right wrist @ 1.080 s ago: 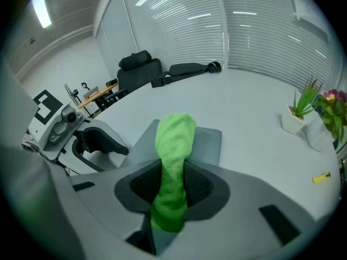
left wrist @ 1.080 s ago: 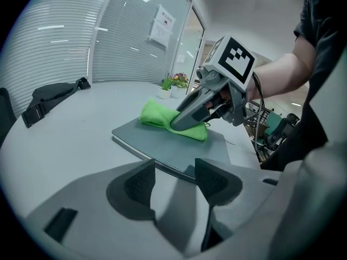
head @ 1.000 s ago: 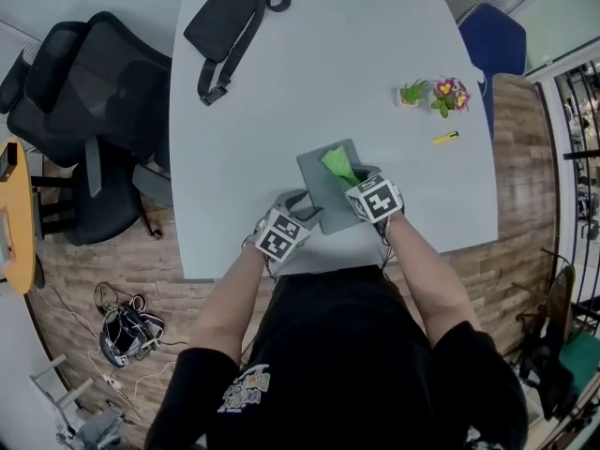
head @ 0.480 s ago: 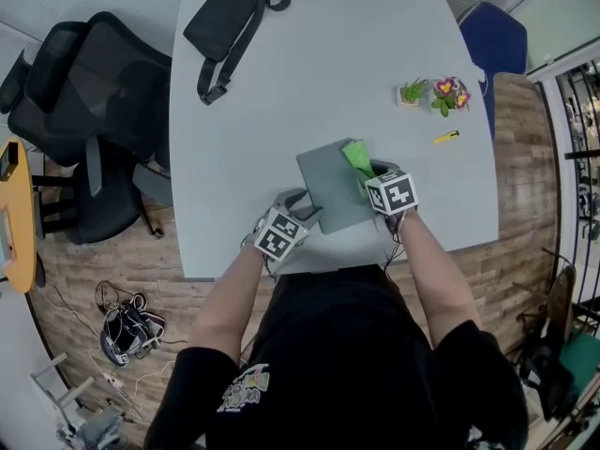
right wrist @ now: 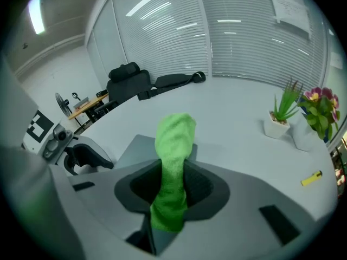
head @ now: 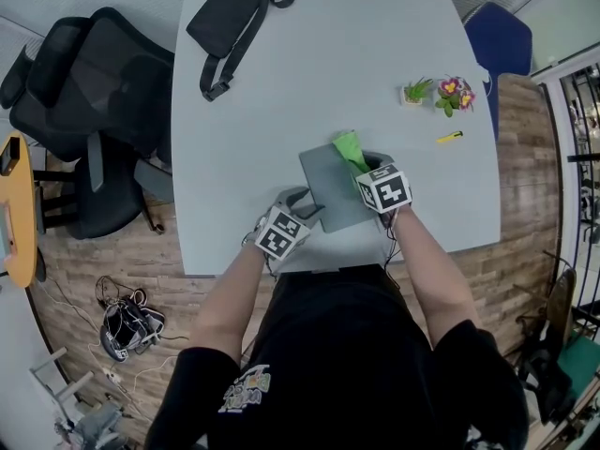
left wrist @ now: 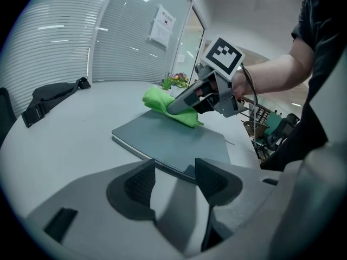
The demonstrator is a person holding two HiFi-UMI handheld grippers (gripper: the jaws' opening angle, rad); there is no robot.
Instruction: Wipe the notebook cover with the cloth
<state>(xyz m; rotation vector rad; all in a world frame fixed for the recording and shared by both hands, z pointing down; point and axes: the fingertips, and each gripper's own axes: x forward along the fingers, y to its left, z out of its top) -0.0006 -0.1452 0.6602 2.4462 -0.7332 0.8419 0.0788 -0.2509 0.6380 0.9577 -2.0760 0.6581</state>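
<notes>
A grey notebook (head: 328, 187) lies flat near the table's front edge. My right gripper (head: 364, 165) is shut on a bright green cloth (head: 349, 148), which rests on the cover's far right part. In the right gripper view the cloth (right wrist: 173, 161) stands up between the jaws over the notebook (right wrist: 134, 148). My left gripper (head: 302, 204) sits at the notebook's near left corner. Its jaws stand apart, with nothing between them, just short of the notebook's edge (left wrist: 162, 140). From there the right gripper (left wrist: 190, 97) presses the cloth (left wrist: 160, 98) onto the cover.
A black bag (head: 234, 24) lies at the table's far left. Two small potted plants (head: 417, 90) (head: 452, 92) and a yellow marker (head: 448, 137) stand at the right. A black office chair (head: 89, 111) is left of the table (head: 309, 82), a blue chair (head: 497, 37) at the far right.
My right gripper has carried the cloth from the middle of the cover toward its far right side. The left gripper and notebook have stayed in place.
</notes>
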